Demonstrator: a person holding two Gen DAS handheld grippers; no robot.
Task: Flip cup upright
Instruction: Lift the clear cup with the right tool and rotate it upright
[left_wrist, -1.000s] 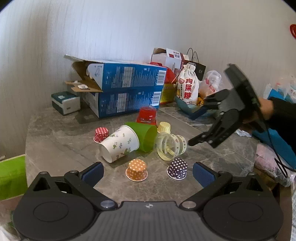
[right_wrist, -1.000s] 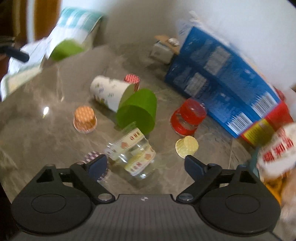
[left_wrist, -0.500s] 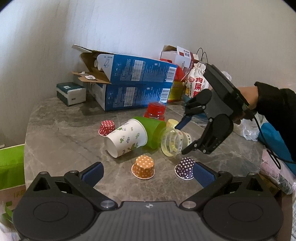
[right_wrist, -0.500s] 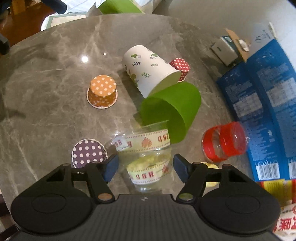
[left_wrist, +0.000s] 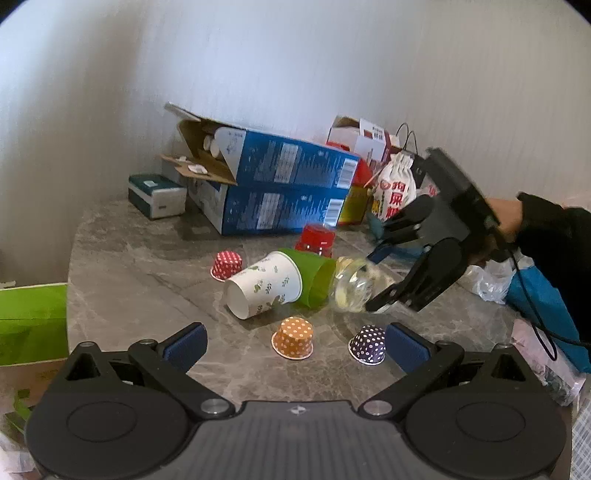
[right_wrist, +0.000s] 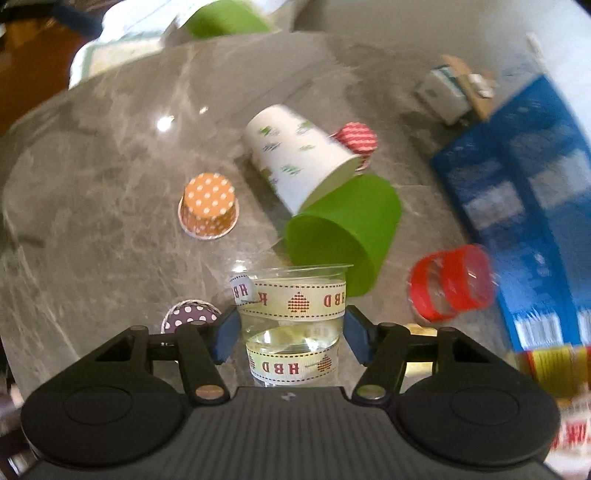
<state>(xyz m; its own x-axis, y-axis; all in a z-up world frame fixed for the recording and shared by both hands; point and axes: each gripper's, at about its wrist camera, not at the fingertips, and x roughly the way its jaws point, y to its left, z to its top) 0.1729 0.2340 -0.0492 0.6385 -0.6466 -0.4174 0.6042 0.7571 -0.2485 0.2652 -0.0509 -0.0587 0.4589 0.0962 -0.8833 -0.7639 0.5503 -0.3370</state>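
A clear plastic cup (right_wrist: 295, 314) with a cream "HBD" ribbon lies on its side on the grey marble table; it also shows in the left wrist view (left_wrist: 354, 288). My right gripper (right_wrist: 291, 328) is shut on it, one pad on each side; in the left wrist view this gripper (left_wrist: 376, 280) comes in from the right. A green cup (right_wrist: 343, 232) and a white leaf-print paper cup (right_wrist: 295, 155) lie on their sides just beyond. My left gripper (left_wrist: 295, 343) is open and empty near the table's front edge.
Small polka-dot cups stand rim down: orange (left_wrist: 293, 338), purple (left_wrist: 367, 343), red (left_wrist: 227, 264). A red-banded clear cup (right_wrist: 450, 284) lies to the right. Blue cartons (left_wrist: 280, 192), a cloth bag (left_wrist: 395, 192) and boxes line the back. A green bag (left_wrist: 29, 321) is at left.
My right gripper has closed its fingers onto the clear cup. The left wrist view has drawn back and up a little; the other cups have not moved.
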